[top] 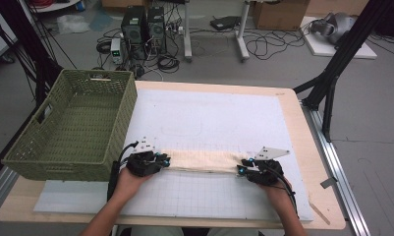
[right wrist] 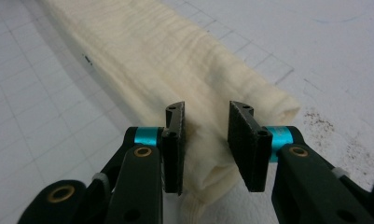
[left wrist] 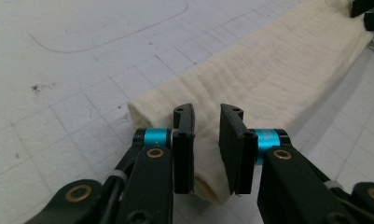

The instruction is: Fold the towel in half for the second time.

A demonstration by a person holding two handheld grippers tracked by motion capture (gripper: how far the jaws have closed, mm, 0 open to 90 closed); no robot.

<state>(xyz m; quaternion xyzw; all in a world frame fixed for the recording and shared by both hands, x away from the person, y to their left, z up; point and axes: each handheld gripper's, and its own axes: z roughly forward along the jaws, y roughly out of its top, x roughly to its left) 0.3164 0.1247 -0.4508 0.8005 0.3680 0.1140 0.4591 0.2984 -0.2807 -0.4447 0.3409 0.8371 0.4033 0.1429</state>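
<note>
A cream cloth [top: 202, 161], folded into a long narrow strip, lies across the white gridded mat [top: 209, 118]. My left gripper [top: 166, 160] is at the strip's left end. In the left gripper view the cloth [left wrist: 278, 79] runs away from the left gripper [left wrist: 207, 114], whose jaws stand open astride the folded end. My right gripper [top: 241, 167] is at the strip's right end. In the right gripper view the right gripper [right wrist: 207, 112] is open too, with the thick end of the cloth [right wrist: 147, 51] lying between and under its jaws.
A green woven basket [top: 57, 167] stands at the table's left side, overhanging the mat. The wooden table edge [top: 302, 128] borders the mat on the right. Cables, computer cases and a black stand are on the floor behind.
</note>
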